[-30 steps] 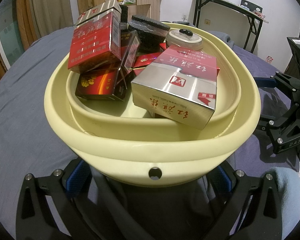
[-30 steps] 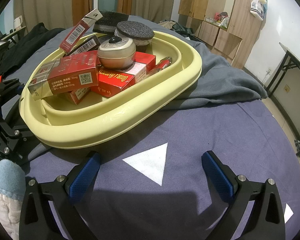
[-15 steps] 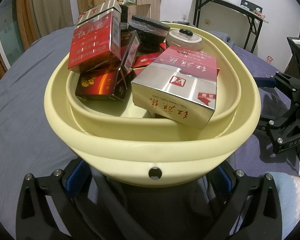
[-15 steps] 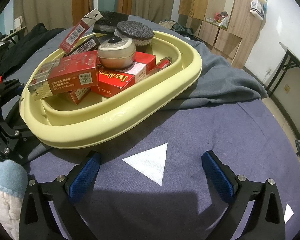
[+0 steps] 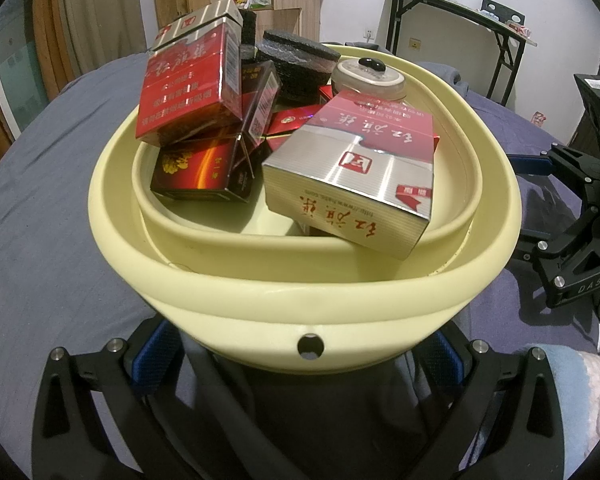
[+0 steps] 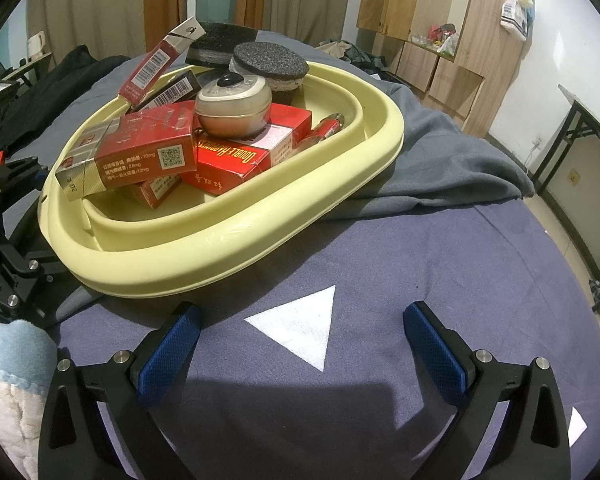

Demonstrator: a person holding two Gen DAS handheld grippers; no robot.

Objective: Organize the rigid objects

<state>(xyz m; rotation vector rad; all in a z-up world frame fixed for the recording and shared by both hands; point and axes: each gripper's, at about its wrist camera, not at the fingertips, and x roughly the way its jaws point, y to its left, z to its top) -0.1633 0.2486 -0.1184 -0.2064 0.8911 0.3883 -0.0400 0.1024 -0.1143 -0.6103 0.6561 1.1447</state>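
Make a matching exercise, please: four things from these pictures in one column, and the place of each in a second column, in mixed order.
Things:
1. jar
2. white triangle
3. basin
4. grey blanket

Places:
a. on the blue cover, between the open right tongs
b. on top of a red box
c. under the far side of the basin
d. on the bed, full of boxes

Pairs: 1-b, 2-a, 3-d, 4-c
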